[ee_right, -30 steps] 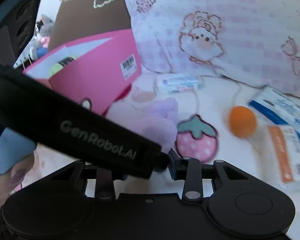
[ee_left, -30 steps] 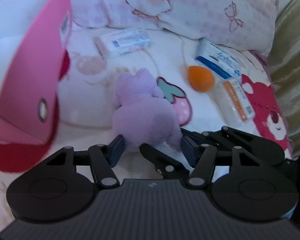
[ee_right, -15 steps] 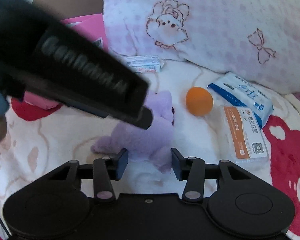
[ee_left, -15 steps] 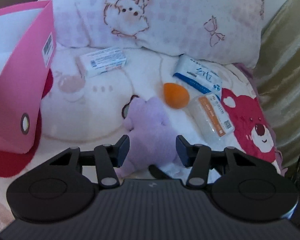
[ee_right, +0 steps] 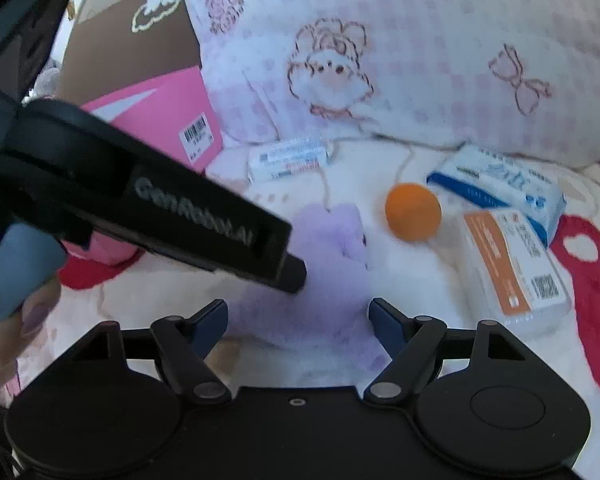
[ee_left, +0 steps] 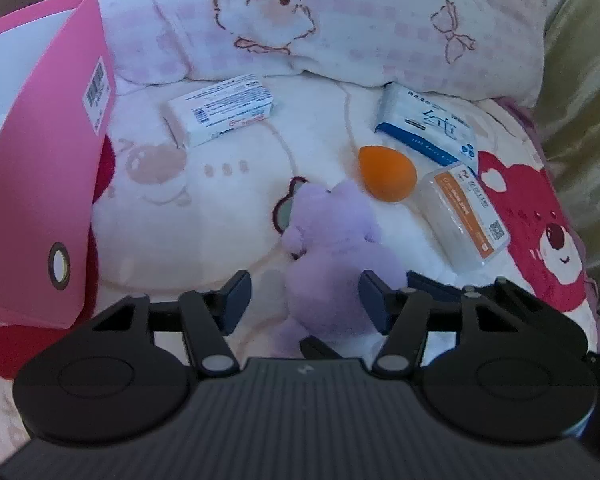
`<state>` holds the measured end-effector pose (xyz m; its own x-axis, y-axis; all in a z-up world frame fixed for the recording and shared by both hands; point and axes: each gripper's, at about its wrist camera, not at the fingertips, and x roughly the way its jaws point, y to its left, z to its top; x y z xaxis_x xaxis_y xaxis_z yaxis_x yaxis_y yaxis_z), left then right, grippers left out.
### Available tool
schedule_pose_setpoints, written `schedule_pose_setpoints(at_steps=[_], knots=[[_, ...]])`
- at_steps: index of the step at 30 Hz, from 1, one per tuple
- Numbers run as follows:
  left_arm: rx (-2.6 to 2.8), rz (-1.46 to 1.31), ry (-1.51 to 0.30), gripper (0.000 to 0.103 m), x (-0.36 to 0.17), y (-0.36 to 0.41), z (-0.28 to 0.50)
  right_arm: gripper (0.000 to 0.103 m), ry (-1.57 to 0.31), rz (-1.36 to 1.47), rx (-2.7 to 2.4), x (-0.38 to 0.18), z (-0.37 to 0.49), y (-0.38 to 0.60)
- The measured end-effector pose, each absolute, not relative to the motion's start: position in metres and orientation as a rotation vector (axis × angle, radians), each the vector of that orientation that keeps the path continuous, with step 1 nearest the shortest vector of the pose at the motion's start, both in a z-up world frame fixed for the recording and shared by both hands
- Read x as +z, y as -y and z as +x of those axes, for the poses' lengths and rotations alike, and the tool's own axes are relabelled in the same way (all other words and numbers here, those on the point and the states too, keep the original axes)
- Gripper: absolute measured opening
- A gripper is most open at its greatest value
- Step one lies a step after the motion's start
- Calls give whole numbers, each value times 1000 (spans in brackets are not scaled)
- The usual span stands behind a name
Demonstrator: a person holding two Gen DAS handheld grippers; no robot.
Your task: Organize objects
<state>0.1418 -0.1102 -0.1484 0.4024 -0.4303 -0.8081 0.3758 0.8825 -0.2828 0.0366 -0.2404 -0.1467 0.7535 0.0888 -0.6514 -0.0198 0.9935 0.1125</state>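
A purple plush toy lies on the white patterned blanket. My left gripper straddles its lower half. Its jaws are opening; the left pad stands clear of the plush and the right pad is at its side. My right gripper also has the plush between its fingers. Its jaws are opening wide and neither pad presses on the toy. Seen from the right wrist, the left gripper crosses from the left with its tip over the plush. A hand holds it.
A pink box stands open at the left. On the blanket lie an orange egg-shaped sponge, a white barcoded box, a blue-and-white tissue pack and a clear pack with an orange label. A pillow is behind.
The right gripper's jaws went from nearly shut to wide apart. Both views swung away from the pink box, and the plush now lies close to the orange sponge.
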Motion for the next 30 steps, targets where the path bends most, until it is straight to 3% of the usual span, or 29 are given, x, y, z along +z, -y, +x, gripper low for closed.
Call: schedule_pose_setpoints(at_steps=[3,11,17,22,23,30], knots=[[-567,-178,-1098,42,-155,105,147,82,-712,94,45,-148,37,235],[-526,-256,-1112,33,-165,102,137,75,-731,42,10,-155,33,229],[-543,-213,-1063,31,-162,100,126,74,-734,36,-30,-164,35,219],[-657,-298,-1074,30,-155,95,121,61,-727,61,2,-157,28,218],[-725,-343,-1099,26,-156,94,120,59,-723,73,42,-155,26,216],[-653,-309,-1056,24,-150,73,112,57,-755,-14,44,-154,26,193]])
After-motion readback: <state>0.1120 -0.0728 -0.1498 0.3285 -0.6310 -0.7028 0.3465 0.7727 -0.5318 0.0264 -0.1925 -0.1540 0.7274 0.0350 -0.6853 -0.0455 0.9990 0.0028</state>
